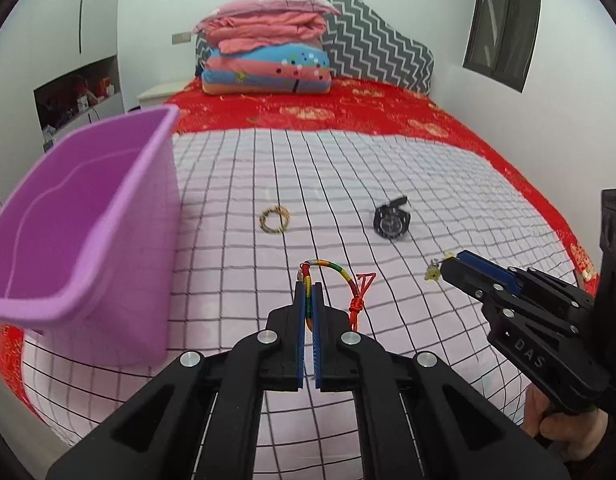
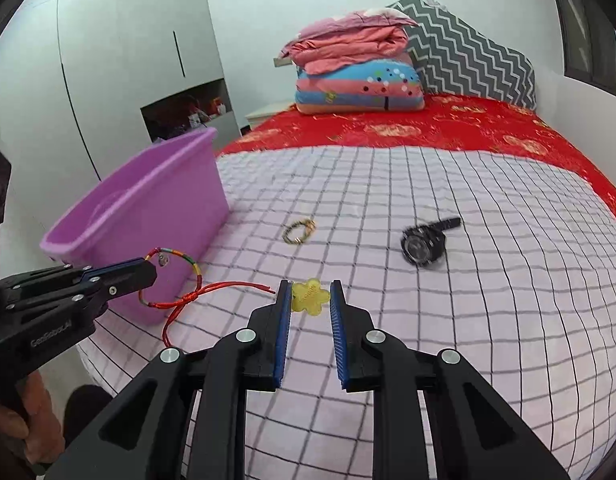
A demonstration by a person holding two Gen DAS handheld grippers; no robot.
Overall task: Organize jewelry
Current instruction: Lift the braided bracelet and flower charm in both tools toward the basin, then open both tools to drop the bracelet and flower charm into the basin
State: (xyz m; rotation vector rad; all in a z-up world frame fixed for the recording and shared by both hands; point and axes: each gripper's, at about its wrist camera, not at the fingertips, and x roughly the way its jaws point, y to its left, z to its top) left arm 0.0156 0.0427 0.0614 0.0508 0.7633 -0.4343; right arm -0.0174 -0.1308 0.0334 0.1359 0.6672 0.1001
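My left gripper [image 1: 308,286] is shut on a multicoloured cord bracelet [image 1: 335,270] with red string ends and holds it above the checked cloth; it also shows in the right wrist view [image 2: 176,258]. My right gripper [image 2: 310,294] is shut on a yellow flower-shaped charm [image 2: 310,297], held between its fingertips; in the left wrist view the charm [image 1: 433,273] shows at that gripper's tip. A gold braided ring-bracelet [image 1: 274,219] [image 2: 299,232] and a black wristwatch [image 1: 392,221] [image 2: 423,245] lie on the cloth. A purple plastic bin [image 1: 88,216] [image 2: 148,216] stands at the left.
The checked cloth [image 1: 448,184] covers the near part of a bed with a red bedspread [image 1: 348,108]. Folded quilts [image 1: 268,52] and a zigzag pillow [image 1: 380,52] lie at the head. A white wardrobe [image 2: 108,60] stands to the left.
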